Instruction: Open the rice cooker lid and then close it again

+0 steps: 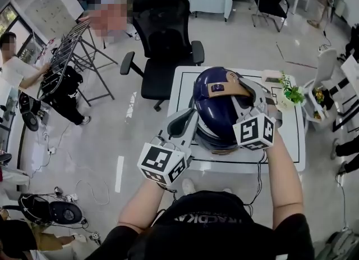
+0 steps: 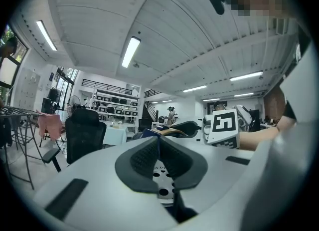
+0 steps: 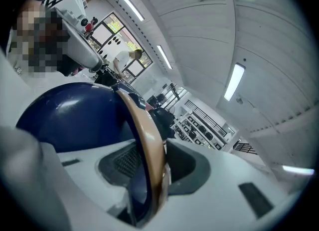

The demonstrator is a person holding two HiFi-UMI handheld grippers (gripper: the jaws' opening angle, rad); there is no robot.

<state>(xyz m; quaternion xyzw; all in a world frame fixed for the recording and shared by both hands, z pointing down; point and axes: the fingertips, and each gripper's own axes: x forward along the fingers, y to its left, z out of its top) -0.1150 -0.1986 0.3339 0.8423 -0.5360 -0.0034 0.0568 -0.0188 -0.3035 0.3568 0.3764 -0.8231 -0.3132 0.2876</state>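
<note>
On the white table (image 1: pixel 180 93): a navy rice cooker (image 1: pixel 216 107), domed, stands near the middle, straight ahead of the person. A tan handle (image 1: pixel 227 89) runs over its lid.
Right gripper (image 3: pixel 154 151): reaches in from the cooker's right side. Its jaws are closed on the handle, one pad on each side of the tan band, and the navy dome fills the view to the left.
Left gripper (image 2: pixel 159 150): held level, near the cooker's left flank but not on it. Its jaws are closed on nothing, the pads meeting.
Lid: from above the dome hides the seam, so I cannot tell whether the lid sits latched or is part-way up.
Step in hand: as I judge it, the right gripper alone works the lid by its handle, and the left takes no part.
Next move: if the lid is on its way up, it calls for one steady arc until the lid stands open, then the same arc back. If it is on its way down, it calls for a firm press until it latches, and release only after that. Either way the grip should sit square on the narrow band.
Risk: the cooker may slide or tip under a sideways pull. The idle left gripper could brace the body.
</note>
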